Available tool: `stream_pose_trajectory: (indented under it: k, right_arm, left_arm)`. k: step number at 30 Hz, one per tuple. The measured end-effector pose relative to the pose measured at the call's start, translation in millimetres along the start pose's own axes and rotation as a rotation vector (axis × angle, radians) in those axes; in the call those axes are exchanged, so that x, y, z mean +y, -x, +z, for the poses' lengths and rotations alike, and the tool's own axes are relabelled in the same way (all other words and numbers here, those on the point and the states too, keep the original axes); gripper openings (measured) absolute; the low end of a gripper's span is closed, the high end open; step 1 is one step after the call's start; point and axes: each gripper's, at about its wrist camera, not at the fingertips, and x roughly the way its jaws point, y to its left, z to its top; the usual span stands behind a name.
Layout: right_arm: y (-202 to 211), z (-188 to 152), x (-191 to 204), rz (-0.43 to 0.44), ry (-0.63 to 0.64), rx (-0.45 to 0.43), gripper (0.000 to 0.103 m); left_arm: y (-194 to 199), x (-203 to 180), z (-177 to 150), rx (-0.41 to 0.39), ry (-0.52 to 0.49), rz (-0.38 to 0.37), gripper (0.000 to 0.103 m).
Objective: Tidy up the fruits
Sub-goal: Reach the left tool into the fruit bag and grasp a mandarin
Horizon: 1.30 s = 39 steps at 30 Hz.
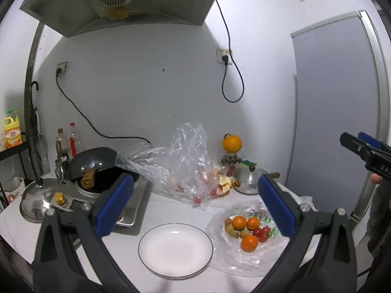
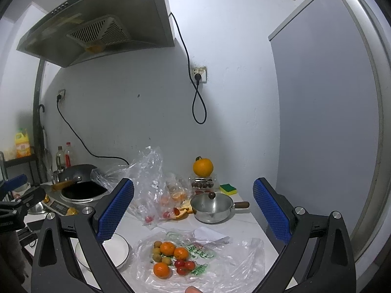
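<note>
The white plate sits bare on the white desk, and everything else is placed here by reference to it. Above it, the left gripper hovers with its blue-padded jaws spread wide and nothing between them. Just to the right of the plate lies a flattened clear plastic bag that carries the loose fruit: three small oranges, a cluster of cherry tomatoes and several little brownish longans. In the right wrist view the right gripper hangs over that bag, jaws also wide apart and holding nothing, with the oranges, tomatoes and longans below it and the plate at their left, partly hidden by the gripper's left finger.

Behind the plate, a crumpled clear bag stands with peel and a few red fruits inside. Farther back and to the right of the plate are a small steel pot with a wooden handle, a yellow-green sponge, and a large orange resting on a clear box of dark fruit. Behind and left of the plate sits a stove with a dark wok tilted on it, and a steel lid beside that.
</note>
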Motion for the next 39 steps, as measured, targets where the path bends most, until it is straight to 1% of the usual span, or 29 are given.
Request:
stream_pose_trajectory:
  k: [4, 10, 13, 21, 24, 28, 29, 30, 32, 37, 39]
  right_arm:
    - [-11, -10, -9, 0.022, 0.013, 0.022, 0.100]
    - [-34, -34, -20, 0.054, 0.043, 0.068, 0.100]
    - [-46, -47, -27, 0.069, 0.054, 0.100, 0.100]
    - [-75, -81, -47, 0.125, 0.053, 0.199, 0.099]
    - [-86, -92, -53, 0.139, 0.054, 0.235, 0.099]
    - [-98, -106, -61, 0.158, 0.037, 0.277, 0.090]
    - [-101, -109, -61, 0.162, 0.036, 0.286, 0.089]
    - [-105, -114, -62, 0.168, 0.035, 0.298, 0.089]
    - [-109, -118, -64, 0.177, 0.032, 0.311, 0.089]
    - [-119, -133, -69, 0.197, 0.021, 0.348, 0.087]
    - [-122, -138, -71, 0.206, 0.014, 0.363, 0.087]
  left_arm:
    - [-15, -16, -7, 0.035, -0.026, -0.005, 0.102]
    - [-46, -44, -27, 0.115, -0.060, -0.019, 0.102]
    - [-62, -56, -36, 0.149, -0.076, -0.020, 0.102]
    - [-102, -85, -69, 0.272, -0.120, -0.037, 0.102]
    - [-113, -91, -79, 0.315, -0.120, -0.047, 0.102]
    - [-128, -105, -94, 0.362, -0.144, -0.066, 0.101]
    - [-131, -106, -96, 0.371, -0.147, -0.069, 0.101]
    - [-137, -110, -100, 0.387, -0.153, -0.076, 0.100]
    - [-145, -116, -107, 0.414, -0.166, -0.089, 0.093]
    - [-164, -126, -123, 0.474, -0.191, -0.116, 0.092]
    - [-172, -132, -131, 0.502, -0.207, -0.132, 0.090]
